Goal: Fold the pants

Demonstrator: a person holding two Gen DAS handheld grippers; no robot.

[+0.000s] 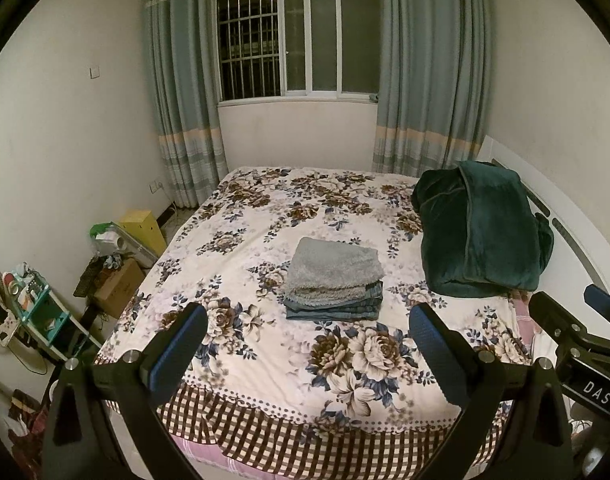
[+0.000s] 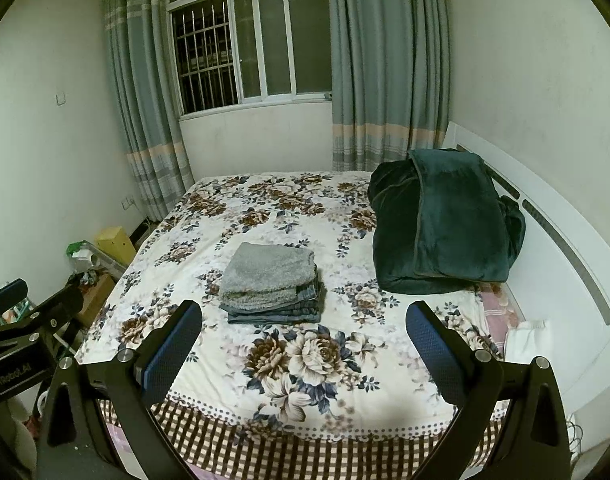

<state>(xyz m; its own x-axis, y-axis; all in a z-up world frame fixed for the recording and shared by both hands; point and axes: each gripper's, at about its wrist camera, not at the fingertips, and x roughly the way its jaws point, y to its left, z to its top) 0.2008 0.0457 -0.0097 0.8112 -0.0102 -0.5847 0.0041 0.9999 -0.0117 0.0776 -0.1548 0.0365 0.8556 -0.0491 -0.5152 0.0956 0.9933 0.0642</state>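
Observation:
The pants (image 1: 333,280) lie folded into a neat stack in the middle of the floral bed (image 1: 265,364), grey fleece lining on top and blue denim layers below. They also show in the right wrist view (image 2: 272,284). My left gripper (image 1: 307,344) is open and empty, held above the near edge of the bed, well short of the stack. My right gripper (image 2: 303,344) is open and empty at about the same distance. Each gripper shows at the edge of the other's view, the right gripper (image 1: 577,324) and the left gripper (image 2: 21,312).
A dark green folded blanket (image 1: 481,236) lies at the bed's right, by the white headboard (image 2: 565,248). Boxes (image 1: 117,284) and a small shelf (image 1: 41,312) stand on the floor left of the bed. A curtained window (image 1: 297,40) is behind.

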